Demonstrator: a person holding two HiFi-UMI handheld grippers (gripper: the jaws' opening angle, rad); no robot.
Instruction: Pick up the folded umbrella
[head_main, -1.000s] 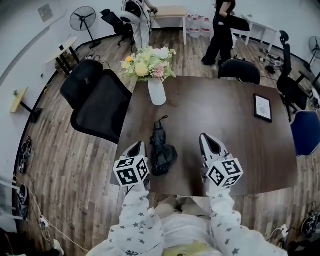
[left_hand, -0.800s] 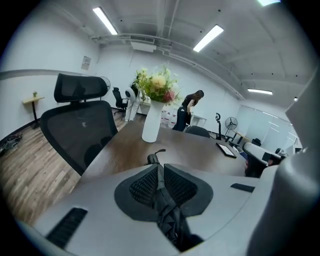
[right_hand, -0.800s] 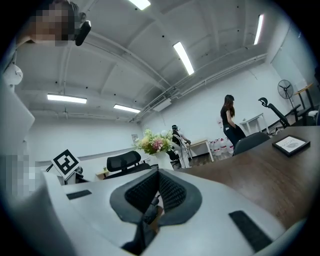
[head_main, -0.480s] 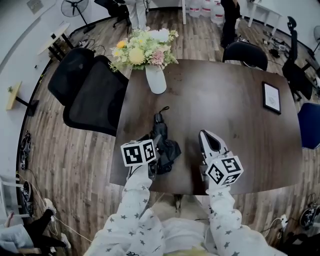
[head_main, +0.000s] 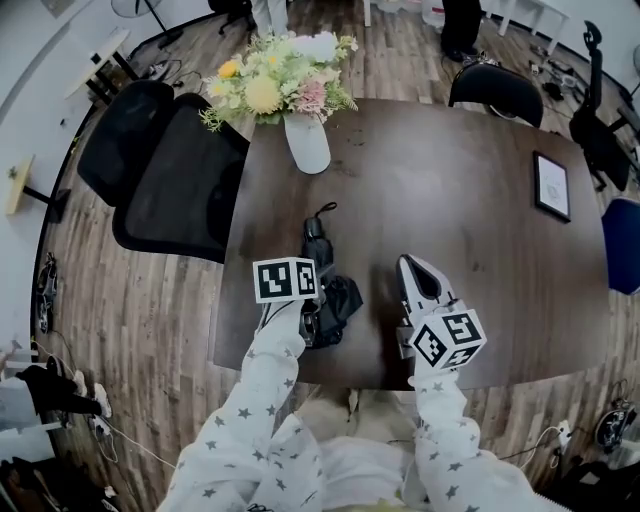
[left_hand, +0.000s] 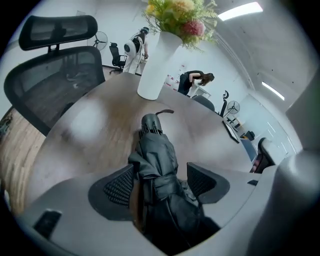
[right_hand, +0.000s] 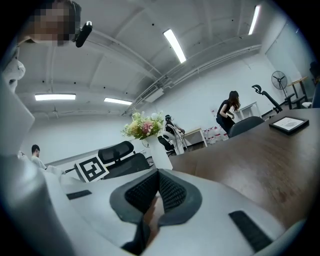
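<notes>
The folded black umbrella (head_main: 340, 298) lies on the dark wooden table (head_main: 450, 200) near its front edge, with its strap end pointing towards the vase. My left gripper (left_hand: 160, 177) points steeply down over it and its jaws are opening. The umbrella (left_hand: 155, 150) sits between the two pads; the left pad (left_hand: 120, 185) brushes the fabric, while the right pad (left_hand: 200, 177) stands apart from it. To the right, my right gripper (head_main: 420, 278) hovers over bare table, shut with nothing held; its pads (right_hand: 170, 190) meet at the tips.
A white vase of flowers (head_main: 307, 145) stands at the table's far left. A framed picture (head_main: 552, 186) lies at the right side. Black office chairs (head_main: 170, 180) stand left of the table, another (head_main: 495, 95) behind it. A person stands further back.
My left gripper has come down and to the right from beside the umbrella onto it, and its jaws have gone from shut to spread around it. The right gripper has sunk slightly.
</notes>
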